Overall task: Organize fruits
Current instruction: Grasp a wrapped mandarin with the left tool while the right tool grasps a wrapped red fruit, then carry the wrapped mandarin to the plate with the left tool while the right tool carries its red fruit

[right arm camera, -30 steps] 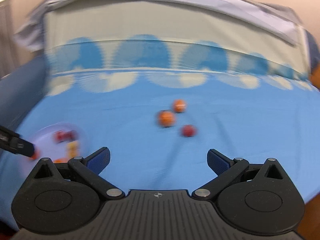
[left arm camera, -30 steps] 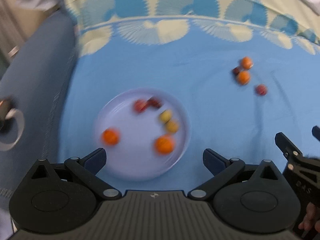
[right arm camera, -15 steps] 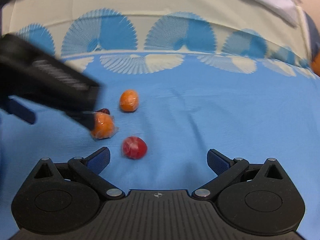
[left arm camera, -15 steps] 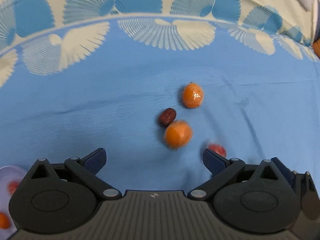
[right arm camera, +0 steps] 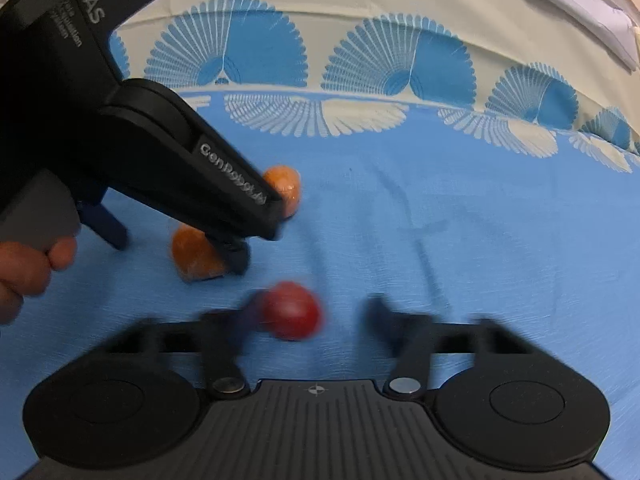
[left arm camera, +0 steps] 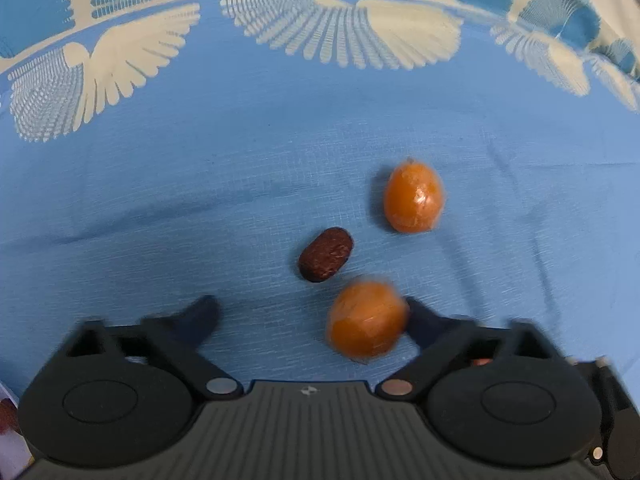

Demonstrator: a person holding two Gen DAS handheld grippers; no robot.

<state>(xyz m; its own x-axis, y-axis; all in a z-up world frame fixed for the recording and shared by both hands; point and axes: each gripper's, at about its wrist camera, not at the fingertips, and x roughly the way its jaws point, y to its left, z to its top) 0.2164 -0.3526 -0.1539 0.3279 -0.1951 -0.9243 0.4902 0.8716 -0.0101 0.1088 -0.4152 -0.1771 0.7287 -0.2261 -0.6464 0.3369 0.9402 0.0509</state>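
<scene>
In the left wrist view my left gripper (left arm camera: pixel 310 314) is open on the blue cloth, with a wrapped orange fruit (left arm camera: pixel 366 322) against its right finger. A dark date (left arm camera: pixel 326 255) and a second orange fruit (left arm camera: pixel 413 197) lie just beyond. In the right wrist view my right gripper (right arm camera: pixel 310 312) is open, its fingers blurred, with a red fruit (right arm camera: pixel 291 311) between them, near the left finger. The left gripper's body (right arm camera: pixel 120 140) fills that view's left side, over the near orange fruit (right arm camera: pixel 196 256); the far orange fruit (right arm camera: pixel 286 188) shows behind it.
The blue cloth (left arm camera: pixel 200 200) has a cream fan-patterned border (right arm camera: pixel 360 80) at the far side. A sliver of the pale plate (left arm camera: pixel 10 432) with fruit shows at the left wrist view's bottom left edge. A hand (right arm camera: pixel 24 272) holds the left gripper.
Both grippers have moved forward and down to the loose fruits. The left now brackets the near orange fruit and the right brackets the red fruit. The right jaws look narrower than before.
</scene>
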